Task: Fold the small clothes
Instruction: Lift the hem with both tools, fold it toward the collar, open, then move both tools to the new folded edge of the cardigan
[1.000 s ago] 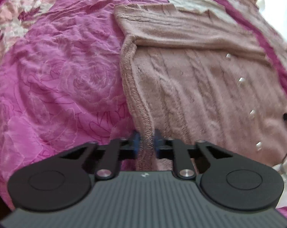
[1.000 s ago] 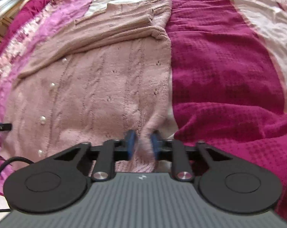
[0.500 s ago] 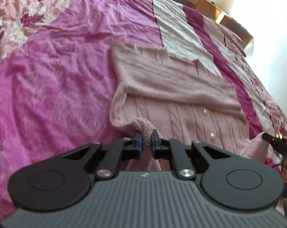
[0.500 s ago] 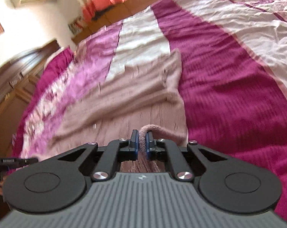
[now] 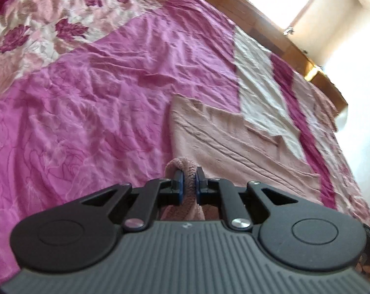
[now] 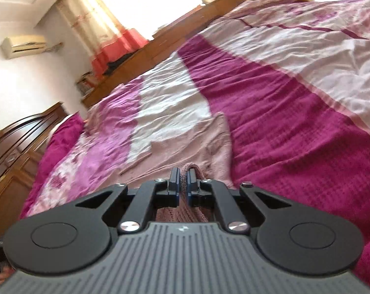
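Note:
A dusty-pink knitted cardigan point(image 5: 229, 137) lies on the bed; its far part, with the sleeves folded across, rests flat. My left gripper point(image 5: 189, 183) is shut on the cardigan's left hem corner, which bunches up between the fingers. My right gripper point(image 6: 182, 181) is shut on the right hem corner; the cardigan point(image 6: 185, 142) spreads flat beyond it. Both held corners are lifted above the bed. The cardigan's near part is hidden under the grippers.
The bed cover point(image 5: 99, 98) is magenta, pink and cream patchwork, wrinkled. A wooden bed frame point(image 5: 270, 27) runs along the far side. A wooden headboard point(image 6: 18, 137), an air conditioner point(image 6: 23, 45) and a curtained window point(image 6: 111, 24) show in the right wrist view.
Both grippers have closed on the hem corners, lifted them and carried them forward over the cardigan. The views have tilted up; the buttoned front is now hidden beneath.

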Action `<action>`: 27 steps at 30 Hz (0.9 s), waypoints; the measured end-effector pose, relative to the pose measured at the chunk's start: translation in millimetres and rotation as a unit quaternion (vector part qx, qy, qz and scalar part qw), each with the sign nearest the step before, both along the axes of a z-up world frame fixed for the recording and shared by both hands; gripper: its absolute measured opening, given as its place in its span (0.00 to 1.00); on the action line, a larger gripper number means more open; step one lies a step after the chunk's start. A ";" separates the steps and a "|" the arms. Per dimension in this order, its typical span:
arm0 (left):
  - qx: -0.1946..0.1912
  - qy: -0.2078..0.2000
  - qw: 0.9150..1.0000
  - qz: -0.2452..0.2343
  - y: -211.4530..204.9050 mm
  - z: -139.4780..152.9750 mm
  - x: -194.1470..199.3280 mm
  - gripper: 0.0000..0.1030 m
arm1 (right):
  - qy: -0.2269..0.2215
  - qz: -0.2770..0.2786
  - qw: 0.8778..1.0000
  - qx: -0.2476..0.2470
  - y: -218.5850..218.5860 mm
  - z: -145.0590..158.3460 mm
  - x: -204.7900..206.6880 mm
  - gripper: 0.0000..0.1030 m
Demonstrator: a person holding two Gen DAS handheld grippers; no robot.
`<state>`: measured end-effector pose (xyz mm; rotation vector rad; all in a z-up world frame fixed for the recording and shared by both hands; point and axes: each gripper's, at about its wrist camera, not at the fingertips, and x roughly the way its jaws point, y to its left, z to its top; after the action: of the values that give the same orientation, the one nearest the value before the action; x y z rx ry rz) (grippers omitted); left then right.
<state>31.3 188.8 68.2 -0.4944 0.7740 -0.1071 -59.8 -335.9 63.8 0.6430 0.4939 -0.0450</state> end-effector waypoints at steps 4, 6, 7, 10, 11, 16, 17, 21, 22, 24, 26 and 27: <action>0.017 0.022 1.000 0.012 -2.9 -18.8 15.7 0.11 | 0.027 -0.026 0.999 -0.029 3.1 -20.7 14.5 0.05; 0.028 0.030 0.999 0.015 -5.8 -27.4 21.3 0.11 | 0.042 -0.028 0.998 -0.033 3.6 -33.0 19.0 0.05; 0.031 0.032 0.999 0.015 -7.1 -30.1 23.2 0.12 | 0.044 -0.028 0.998 -0.037 3.9 -38.3 20.5 0.05; 0.037 0.033 0.999 0.017 -9.7 -34.3 25.4 0.14 | 0.044 -0.031 0.998 -0.043 5.2 -45.1 21.0 0.06; 0.038 0.032 0.999 0.018 -10.1 -34.3 25.5 0.14 | 0.043 -0.030 0.998 -0.046 6.0 -45.2 21.0 0.06; 0.052 0.027 0.998 -0.001 -14.8 -28.3 20.9 0.18 | 0.041 -0.023 0.997 -0.053 8.9 -42.7 17.1 0.10; 0.056 0.025 0.998 -0.006 -15.8 -26.5 18.6 0.20 | 0.039 -0.022 0.998 -0.050 9.5 -41.4 14.8 0.15; 0.084 0.027 0.996 -0.021 -22.2 -18.5 4.7 0.42 | 0.033 -0.017 0.998 -0.049 13.0 -33.6 1.3 0.26; 0.095 0.029 0.995 -0.024 -23.9 -17.3 1.2 0.48 | 0.032 -0.015 0.998 -0.051 13.7 -31.3 -2.3 0.27; 0.107 0.037 0.993 -0.032 -25.5 -17.5 -5.3 0.50 | 0.033 -0.009 0.998 -0.055 14.2 -26.3 -8.0 0.35; 0.095 0.051 0.993 -0.041 -23.7 -20.2 -11.6 0.50 | 0.033 -0.006 0.998 -0.058 14.8 -20.9 -15.1 0.46; 0.086 0.056 0.994 -0.042 -21.7 -21.9 -14.1 0.50 | 0.032 -0.003 0.998 -0.061 15.3 -18.6 -18.7 0.49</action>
<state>17.3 167.1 46.3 -0.3064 0.9057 -0.0907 -78.4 -320.7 45.2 0.5246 0.5472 -0.1006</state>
